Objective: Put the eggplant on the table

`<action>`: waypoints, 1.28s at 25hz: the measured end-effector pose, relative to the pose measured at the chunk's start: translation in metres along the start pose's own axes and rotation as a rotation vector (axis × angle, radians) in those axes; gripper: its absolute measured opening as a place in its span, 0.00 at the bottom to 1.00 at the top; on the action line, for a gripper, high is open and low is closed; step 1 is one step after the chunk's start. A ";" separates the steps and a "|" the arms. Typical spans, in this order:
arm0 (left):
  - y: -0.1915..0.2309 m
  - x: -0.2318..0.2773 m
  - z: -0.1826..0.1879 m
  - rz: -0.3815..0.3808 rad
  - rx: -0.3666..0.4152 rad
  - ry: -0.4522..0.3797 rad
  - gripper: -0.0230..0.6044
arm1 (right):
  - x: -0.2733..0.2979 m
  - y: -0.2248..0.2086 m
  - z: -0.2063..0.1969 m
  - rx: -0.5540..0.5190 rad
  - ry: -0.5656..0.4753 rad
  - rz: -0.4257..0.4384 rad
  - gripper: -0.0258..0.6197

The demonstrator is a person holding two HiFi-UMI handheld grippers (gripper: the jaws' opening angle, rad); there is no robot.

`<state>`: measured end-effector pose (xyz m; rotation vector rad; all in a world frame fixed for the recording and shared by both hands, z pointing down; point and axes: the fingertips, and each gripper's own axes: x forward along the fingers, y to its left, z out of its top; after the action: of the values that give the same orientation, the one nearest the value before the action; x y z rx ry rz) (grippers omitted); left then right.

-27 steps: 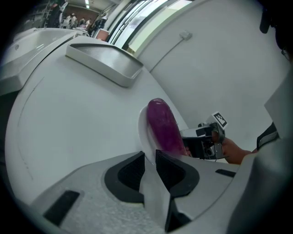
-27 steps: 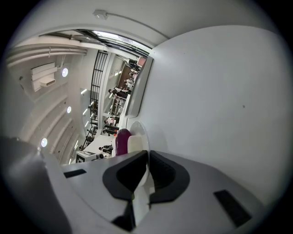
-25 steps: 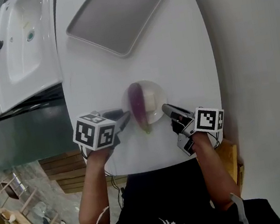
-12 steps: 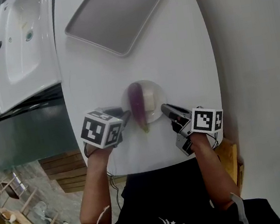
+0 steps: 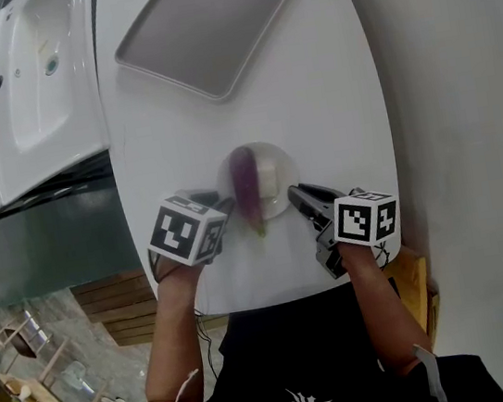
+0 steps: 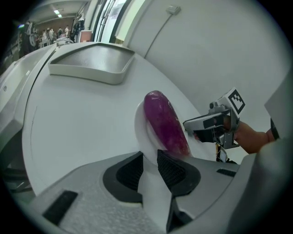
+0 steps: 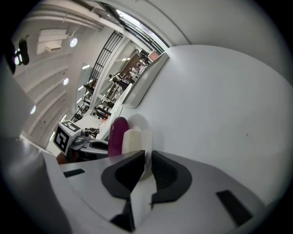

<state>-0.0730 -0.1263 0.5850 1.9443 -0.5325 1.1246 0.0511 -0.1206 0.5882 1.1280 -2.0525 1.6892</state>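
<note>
Right gripper (image 7: 147, 154) jaws just opening, plate (image 7: 138, 118) rim between them, eggplant (image 7: 118, 135) beside pale block (image 7: 135, 140)

The eggplant (image 5: 246, 185) lies on a plate (image 5: 283, 158) at the middle of the tabletop (image 5: 329, 90) in the head view. A tray (image 5: 207, 26) sits above them at top centre. A sink (image 5: 40, 72) runs beside the tabletop at the upper left.

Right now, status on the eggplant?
Left gripper, right gripper: jaws just opening, plate rim between them. Eggplant on plate beside white block, not on bare table. Nothing blocking.
</note>
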 end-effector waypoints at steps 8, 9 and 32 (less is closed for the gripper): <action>-0.002 -0.002 0.004 0.043 0.051 0.005 0.17 | 0.001 0.001 0.003 -0.221 0.017 -0.112 0.13; -0.001 -0.002 0.004 0.045 0.052 0.005 0.17 | 0.001 0.001 0.004 -0.245 0.018 -0.122 0.13; 0.005 0.000 0.014 0.169 0.211 -0.036 0.23 | -0.002 0.006 0.021 -0.682 0.004 -0.273 0.21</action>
<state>-0.0691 -0.1407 0.5834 2.1351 -0.6288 1.2977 0.0536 -0.1389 0.5765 1.0801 -2.0952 0.7613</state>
